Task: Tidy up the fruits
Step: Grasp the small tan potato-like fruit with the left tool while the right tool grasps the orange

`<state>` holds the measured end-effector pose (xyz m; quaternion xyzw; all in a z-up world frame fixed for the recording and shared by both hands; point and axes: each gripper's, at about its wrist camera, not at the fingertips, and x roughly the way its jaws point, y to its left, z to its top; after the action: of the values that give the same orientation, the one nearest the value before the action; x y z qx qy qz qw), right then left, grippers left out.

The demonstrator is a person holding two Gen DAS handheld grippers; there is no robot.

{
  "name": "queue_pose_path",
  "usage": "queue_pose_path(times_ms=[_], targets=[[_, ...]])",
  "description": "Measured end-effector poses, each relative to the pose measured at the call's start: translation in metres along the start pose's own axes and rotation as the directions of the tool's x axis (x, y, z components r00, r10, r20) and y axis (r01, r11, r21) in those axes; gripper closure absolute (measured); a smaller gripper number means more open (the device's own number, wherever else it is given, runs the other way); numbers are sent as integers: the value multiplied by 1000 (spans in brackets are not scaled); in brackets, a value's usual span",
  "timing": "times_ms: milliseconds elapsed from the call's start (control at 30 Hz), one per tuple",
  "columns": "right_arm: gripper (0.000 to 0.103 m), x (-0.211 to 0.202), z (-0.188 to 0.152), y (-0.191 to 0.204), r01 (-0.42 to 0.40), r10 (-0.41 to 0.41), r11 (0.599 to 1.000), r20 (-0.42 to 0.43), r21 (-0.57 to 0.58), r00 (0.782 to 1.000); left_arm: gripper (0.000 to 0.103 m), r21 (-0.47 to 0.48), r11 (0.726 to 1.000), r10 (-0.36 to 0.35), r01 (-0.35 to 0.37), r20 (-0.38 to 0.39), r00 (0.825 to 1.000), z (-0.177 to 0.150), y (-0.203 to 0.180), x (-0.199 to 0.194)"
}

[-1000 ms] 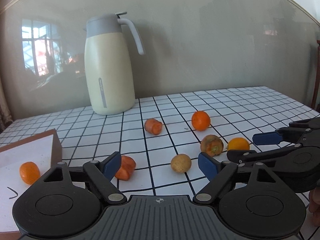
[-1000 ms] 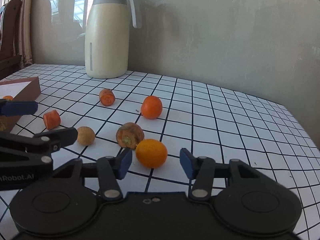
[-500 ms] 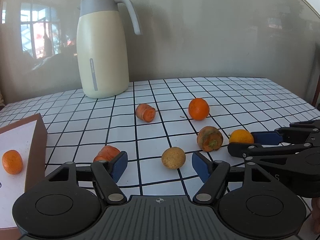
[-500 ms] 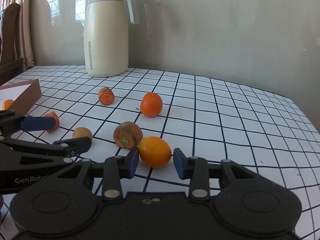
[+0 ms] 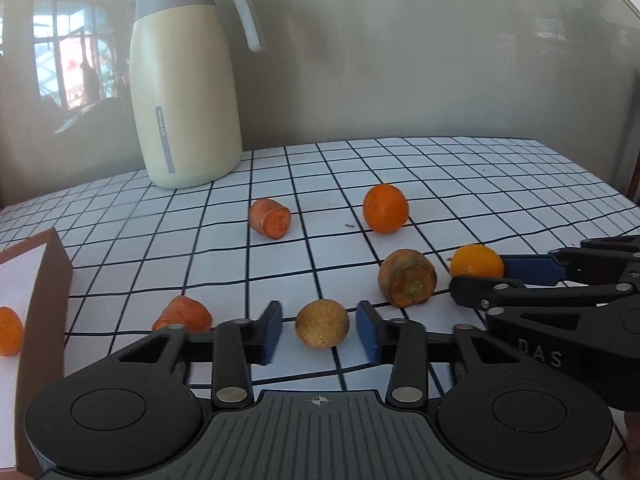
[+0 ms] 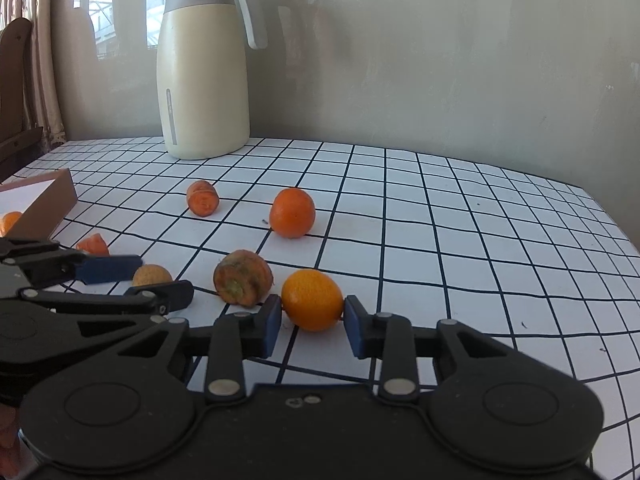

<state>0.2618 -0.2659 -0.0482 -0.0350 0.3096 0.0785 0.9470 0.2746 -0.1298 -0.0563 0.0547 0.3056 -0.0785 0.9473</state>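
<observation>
My right gripper [image 6: 313, 320] is shut on a yellow-orange citrus fruit [image 6: 312, 299] that rests on the checked tablecloth; the fruit also shows in the left wrist view [image 5: 476, 261]. My left gripper [image 5: 320, 330] is open around a small tan round fruit [image 5: 322, 323], with small gaps on both sides. A round orange [image 5: 385, 208] lies farther back. A brown-edged tray [image 5: 40, 264] at the left holds a small orange fruit [image 5: 9, 331].
Carrot pieces lie on the cloth: one at the back [image 5: 270, 217], one near the tray [image 5: 183, 314], and a brownish stub [image 5: 407, 278] beside the held citrus. A cream jug [image 5: 186, 80] stands at the back by the wall. The table edge [image 6: 608, 216] runs at right.
My left gripper moved right and forward and narrowed around the tan fruit. My right gripper closed its pads onto the yellow-orange citrus.
</observation>
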Motion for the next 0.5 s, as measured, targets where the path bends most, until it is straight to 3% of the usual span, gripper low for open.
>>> queue_pose_path(times_ms=[67,500], targets=[[77,2,0,1,2,-2,1000,-8,0,1000,74,12,1000,-5,5,2,1000,0,-4,0],[79,-12,3,-14,35,-35,999,19,23,999,74,-11,1000,-5,5,39,999,-4,0,-12]])
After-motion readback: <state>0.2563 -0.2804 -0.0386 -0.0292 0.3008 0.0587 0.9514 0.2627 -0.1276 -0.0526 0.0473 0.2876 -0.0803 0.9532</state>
